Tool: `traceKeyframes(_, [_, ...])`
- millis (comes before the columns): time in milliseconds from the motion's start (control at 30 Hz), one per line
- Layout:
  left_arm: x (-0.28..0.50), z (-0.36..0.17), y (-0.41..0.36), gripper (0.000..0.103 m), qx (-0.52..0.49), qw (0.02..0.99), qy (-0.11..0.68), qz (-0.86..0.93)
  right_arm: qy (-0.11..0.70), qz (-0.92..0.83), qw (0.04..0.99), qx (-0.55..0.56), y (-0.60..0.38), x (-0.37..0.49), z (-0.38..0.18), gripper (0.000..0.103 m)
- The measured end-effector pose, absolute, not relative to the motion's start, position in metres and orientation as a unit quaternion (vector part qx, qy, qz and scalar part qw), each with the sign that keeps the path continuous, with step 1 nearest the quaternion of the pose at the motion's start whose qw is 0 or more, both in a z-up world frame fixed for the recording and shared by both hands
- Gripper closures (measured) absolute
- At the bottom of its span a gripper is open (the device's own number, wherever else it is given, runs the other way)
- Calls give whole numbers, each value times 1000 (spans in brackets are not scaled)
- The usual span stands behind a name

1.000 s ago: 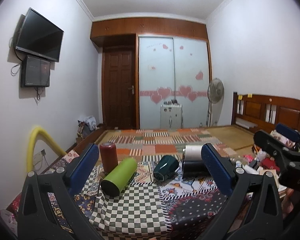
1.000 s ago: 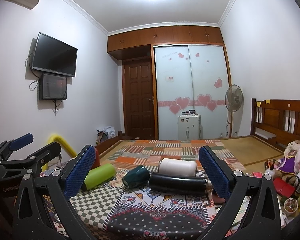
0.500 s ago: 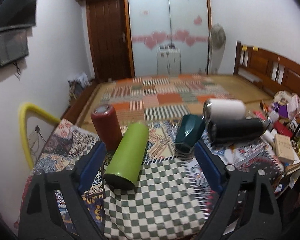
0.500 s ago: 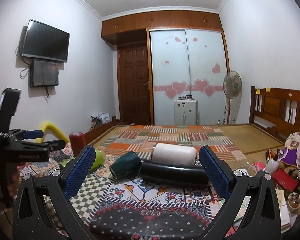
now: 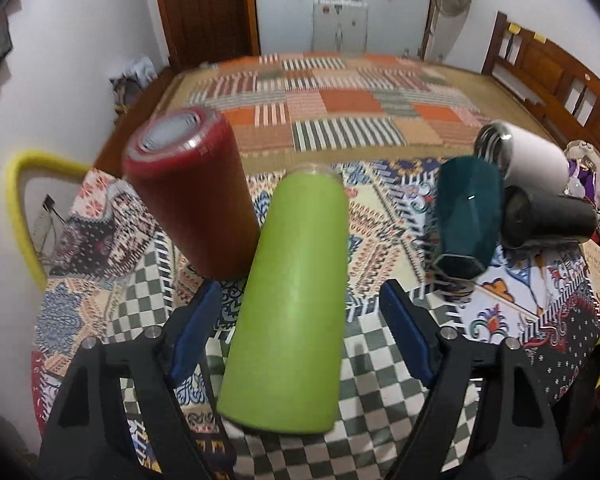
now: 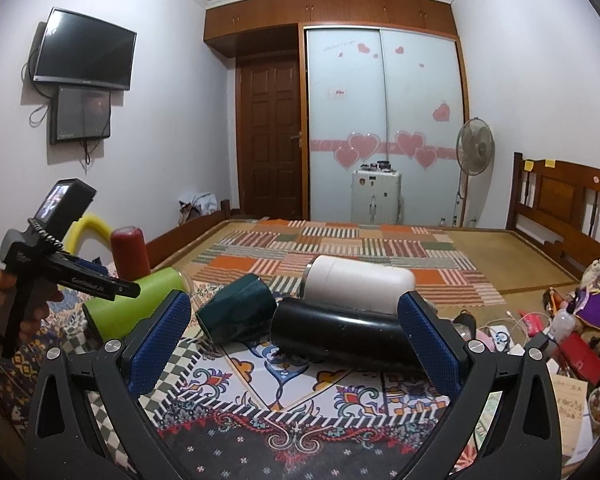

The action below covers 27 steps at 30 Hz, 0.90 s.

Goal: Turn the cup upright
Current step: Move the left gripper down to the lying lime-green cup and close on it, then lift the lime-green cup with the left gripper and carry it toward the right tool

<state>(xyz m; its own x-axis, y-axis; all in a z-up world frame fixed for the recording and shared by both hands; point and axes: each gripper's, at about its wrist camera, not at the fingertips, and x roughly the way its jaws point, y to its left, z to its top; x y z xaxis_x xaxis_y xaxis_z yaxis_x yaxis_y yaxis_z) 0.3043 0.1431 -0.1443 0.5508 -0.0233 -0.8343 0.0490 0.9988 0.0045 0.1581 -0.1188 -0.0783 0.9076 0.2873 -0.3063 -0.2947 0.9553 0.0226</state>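
Note:
A lime green cup point(image 5: 292, 300) lies on its side on the patterned tablecloth point(image 5: 520, 312); it also shows in the right wrist view point(image 6: 140, 300). My left gripper point(image 5: 300, 320) is open, its blue pads on either side of the green cup without closing on it. It also shows in the right wrist view point(image 6: 112, 286), held by a hand. My right gripper point(image 6: 296, 336) is open and empty, low over the cloth in front of the other cups.
A dark red cup point(image 5: 188, 196) stands upright beside the green one. A dark teal cup point(image 5: 466, 220), a black cup point(image 5: 548, 216) and a white cup point(image 5: 528, 156) lie on their sides at right. Clutter point(image 6: 560, 332) sits at the table's right edge.
My left gripper has moved forward and down until its pads flank the green cup. My right gripper has shifted slightly closer to the lying cups.

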Motion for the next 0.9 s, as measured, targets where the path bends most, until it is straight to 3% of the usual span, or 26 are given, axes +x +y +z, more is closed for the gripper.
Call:
traceKeyframes(200, [328, -159, 149, 32, -8, 856, 516, -39, 168, 154, 974, -19, -114, 166, -86, 0])
traceKeyframes(467, [345, -173, 151, 34, -14, 834, 550, -40, 173, 155, 972, -24, -113, 171, -88, 0])
traceKeyframes(900, [335, -172, 132, 37, 8, 840, 542, -25, 177, 153, 972, -16, -119, 173, -90, 0])
